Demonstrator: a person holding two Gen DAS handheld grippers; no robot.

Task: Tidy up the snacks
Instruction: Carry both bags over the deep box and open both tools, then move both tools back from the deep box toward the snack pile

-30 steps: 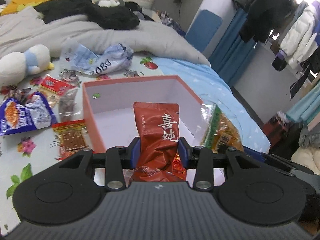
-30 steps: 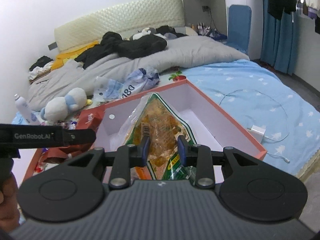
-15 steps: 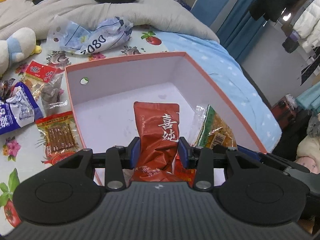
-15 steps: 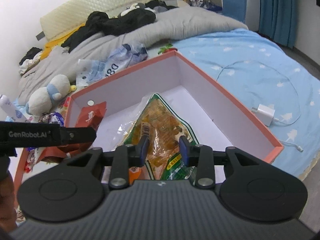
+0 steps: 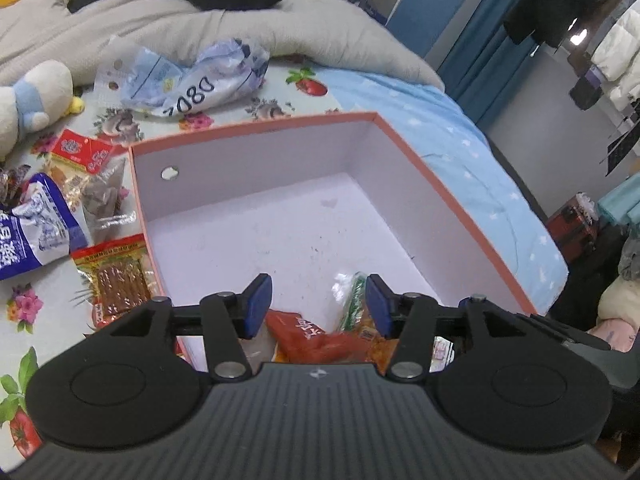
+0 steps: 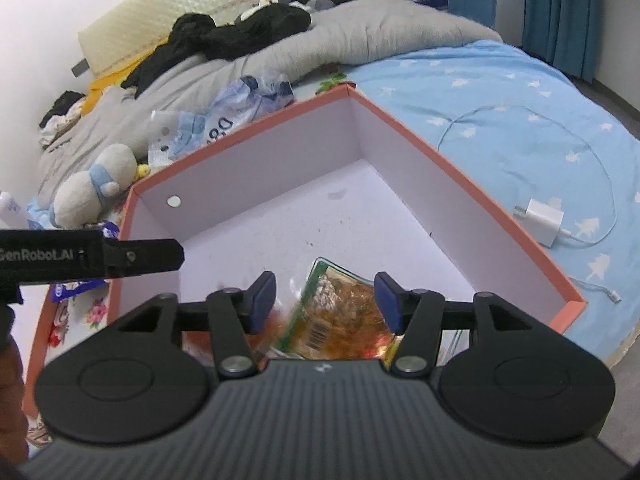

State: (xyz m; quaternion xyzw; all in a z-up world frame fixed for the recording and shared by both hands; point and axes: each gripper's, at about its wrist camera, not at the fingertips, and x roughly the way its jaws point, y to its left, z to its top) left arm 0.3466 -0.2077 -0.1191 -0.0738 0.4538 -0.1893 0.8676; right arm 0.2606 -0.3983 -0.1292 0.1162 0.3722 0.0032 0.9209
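A salmon-edged box (image 5: 448, 196) with a white inside lies on the bed; in the right wrist view the same box (image 6: 452, 160) fills the middle. My left gripper (image 5: 316, 304) hangs over its near end, jaws opening, pads clear of the red snack packet (image 5: 308, 338) lying below them on the box floor. My right gripper (image 6: 325, 300) is likewise opening, and the clear orange-and-green snack bag (image 6: 340, 312) lies loose beneath it. The left tool's black finger (image 6: 136, 256) juts in from the left.
Loose snacks lie left of the box: a blue-white bag (image 5: 32, 232), a brown-strip packet (image 5: 116, 280), a red packet (image 5: 84, 152). A crumpled plastic bag (image 5: 192, 76), a plush toy (image 5: 28, 100) and grey bedding lie beyond. A white charger (image 6: 540, 220) with cable rests on the blue sheet.
Both grippers came forward and down over the box, then opened. The red packet and the orange-green bag dropped out of the jaws onto the box floor.
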